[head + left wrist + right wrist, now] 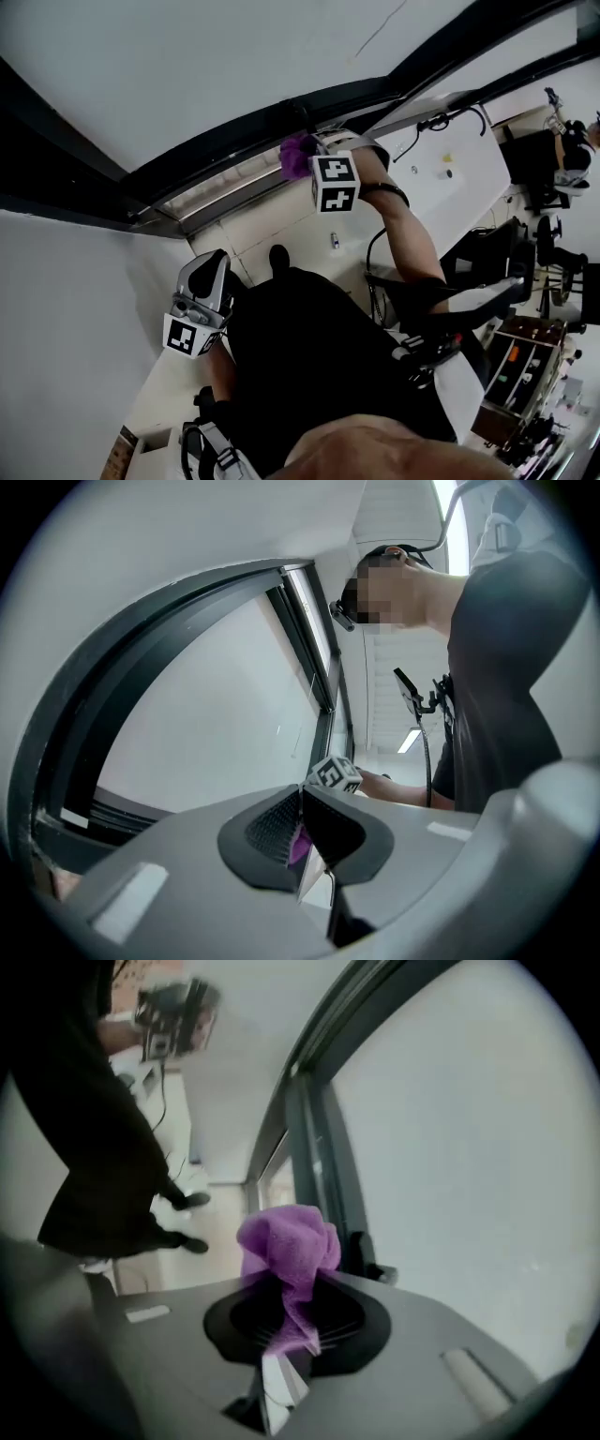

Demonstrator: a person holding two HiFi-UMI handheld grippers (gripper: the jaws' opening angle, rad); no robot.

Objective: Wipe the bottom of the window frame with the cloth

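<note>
A person in a black top leans at a window, a hand-held gripper in each fist. The right gripper is clamped tight on a purple cloth, which lies up against the bottom rail of the dark window frame. In the right gripper view the right gripper's black ribbed pads pinch the cloth at its lower end. The rest stands up in a soft, nubbly bunch with folds, beside the frame's smooth upright bar. I cannot tell from there whether cloth and metal touch.

The left gripper hangs low at the person's side, well apart from the cloth. In its own view the left gripper has its jaws drawn together, gripping nothing. The frame curves overhead around pale, flat glass.

Below the dark rail runs a lighter, ridged sill track. Both tools have grey moulded bodies and white cubes printed with black squares. A white desk carries black cables. A wooden compartmented rack stands at the right, its contents too small to make out.
</note>
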